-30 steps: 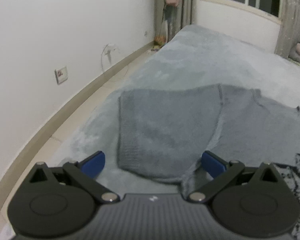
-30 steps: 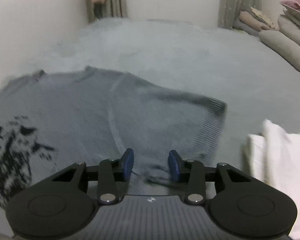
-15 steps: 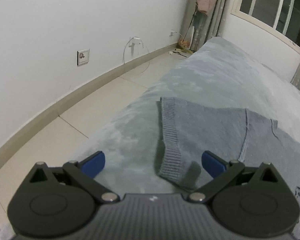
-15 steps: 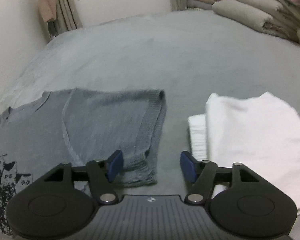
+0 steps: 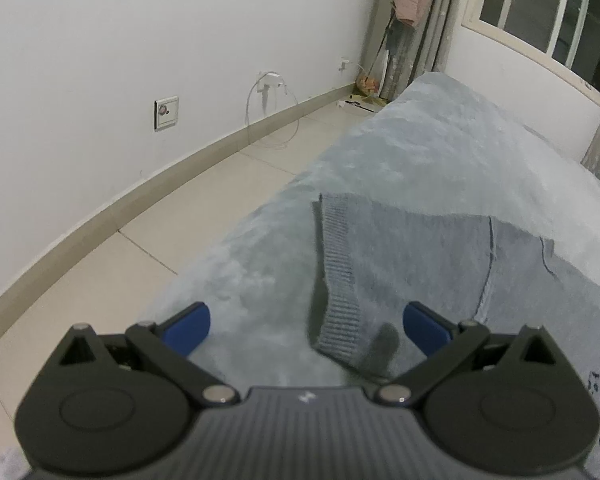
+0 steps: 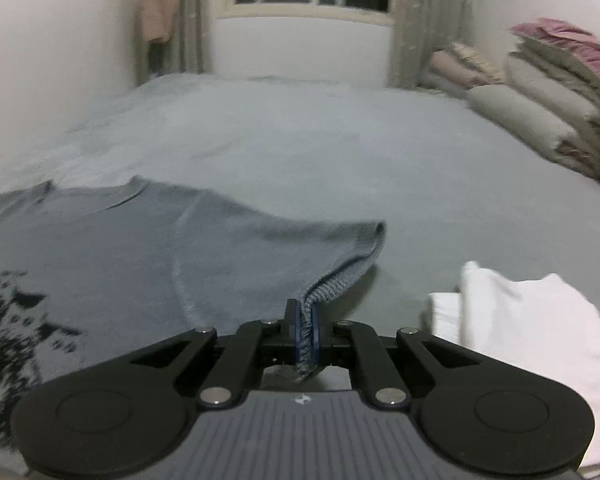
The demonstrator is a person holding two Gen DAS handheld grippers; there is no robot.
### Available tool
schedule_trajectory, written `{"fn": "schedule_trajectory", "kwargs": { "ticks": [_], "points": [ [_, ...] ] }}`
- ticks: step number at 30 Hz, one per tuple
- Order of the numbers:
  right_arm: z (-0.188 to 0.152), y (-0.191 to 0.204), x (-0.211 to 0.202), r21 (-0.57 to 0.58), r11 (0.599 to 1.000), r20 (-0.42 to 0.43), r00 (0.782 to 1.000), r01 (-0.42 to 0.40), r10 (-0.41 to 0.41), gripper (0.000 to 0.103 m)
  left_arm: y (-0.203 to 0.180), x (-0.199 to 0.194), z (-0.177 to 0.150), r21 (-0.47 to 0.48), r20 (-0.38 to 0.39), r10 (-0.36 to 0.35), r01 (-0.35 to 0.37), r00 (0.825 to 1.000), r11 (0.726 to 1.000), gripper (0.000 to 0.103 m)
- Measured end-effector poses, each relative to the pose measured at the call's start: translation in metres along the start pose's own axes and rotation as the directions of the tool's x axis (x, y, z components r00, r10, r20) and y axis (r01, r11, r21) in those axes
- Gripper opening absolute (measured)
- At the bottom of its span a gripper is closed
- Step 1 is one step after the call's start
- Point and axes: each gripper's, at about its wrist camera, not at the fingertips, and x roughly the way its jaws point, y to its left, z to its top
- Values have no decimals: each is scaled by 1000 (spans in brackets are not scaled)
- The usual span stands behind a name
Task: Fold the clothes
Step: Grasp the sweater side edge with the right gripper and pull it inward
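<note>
A grey knit sweater (image 6: 148,240) with a dark print on its front lies spread on the grey bed cover (image 6: 300,140). In the right wrist view my right gripper (image 6: 307,328) is shut on the ribbed cuff (image 6: 332,286) of the sweater's sleeve, and the knit is pinched between the blue pads and lifted a little. In the left wrist view the other sleeve (image 5: 400,256) lies flat, with its ribbed cuff (image 5: 340,300) between the wide blue fingers of my left gripper (image 5: 306,326), which is open and holds nothing.
A folded white garment (image 6: 520,320) lies on the bed at the right. Stacked pillows and quilts (image 6: 548,108) line the far right. Left of the bed are a tiled floor (image 5: 148,232), a white wall with a socket (image 5: 166,113) and a hanging cable.
My right gripper has gone from open around the sleeve cuff to shut on it, and has raised it slightly. The left gripper has stayed open over the other cuff.
</note>
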Motion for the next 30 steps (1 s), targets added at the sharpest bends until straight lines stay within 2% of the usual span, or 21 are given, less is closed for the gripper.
{"fn": "schedule_trajectory", "kwargs": {
  "ticks": [1, 3, 5, 7, 12, 16, 21, 24, 25, 26, 27, 28, 30],
  "points": [
    [1, 0, 0, -9, 1000, -18, 1000, -5, 5, 8, 3, -1, 1, -11, 5, 8, -8, 1000, 1000, 103],
    [5, -4, 0, -23, 1000, -28, 1000, 9, -9, 18, 10, -4, 4, -33, 21, 24, -23, 999, 999, 103],
    [10, -12, -2, -12, 999, 3, 999, 45, -45, 53, 15, -5, 4, -50, 23, 22, -21, 999, 999, 103],
    [17, -23, 0, 40, 999, 19, 999, 34, -35, 61, 15, -5, 4, -56, 16, 10, -9, 1000, 998, 103],
    [29, -42, 23, 137, 990, -6, 1000, 10, -9, 61, 6, -3, 4, -21, 15, -1, 1, 1000, 1000, 103],
    [33, -49, 44, 186, 982, -27, 1000, 15, -10, 61, 5, -1, 6, -28, 18, -4, 4, 1000, 1000, 103],
    [31, -57, 66, 225, 974, -37, 999, 27, -19, 61, 3, -1, 5, -24, 15, -4, 4, 1000, 1000, 103],
    [31, -56, 76, 206, 978, -35, 999, 34, -28, 61, 1, 1, 6, -11, 18, 6, -6, 1000, 1000, 103],
    [31, -53, 76, 184, 982, -30, 999, 33, -28, 52, -1, 1, 6, -6, 17, 9, -9, 1000, 1000, 103],
    [30, -49, 77, 163, 986, -24, 999, 32, -29, 24, -3, 2, 6, 1, 17, 11, -11, 1000, 1000, 103],
    [29, -48, 76, 156, 987, -14, 1000, 29, -27, 9, -4, 3, 7, 9, 17, 13, -13, 1000, 1000, 103],
    [29, -47, 76, 151, 988, -4, 1000, 25, -25, 5, -6, 3, 6, 18, 18, 13, -13, 1000, 1000, 103],
    [28, -44, 74, 139, 990, 16, 999, 27, -29, 5, -9, 3, 6, 32, 22, 12, -13, 1000, 999, 103]
  ]
}}
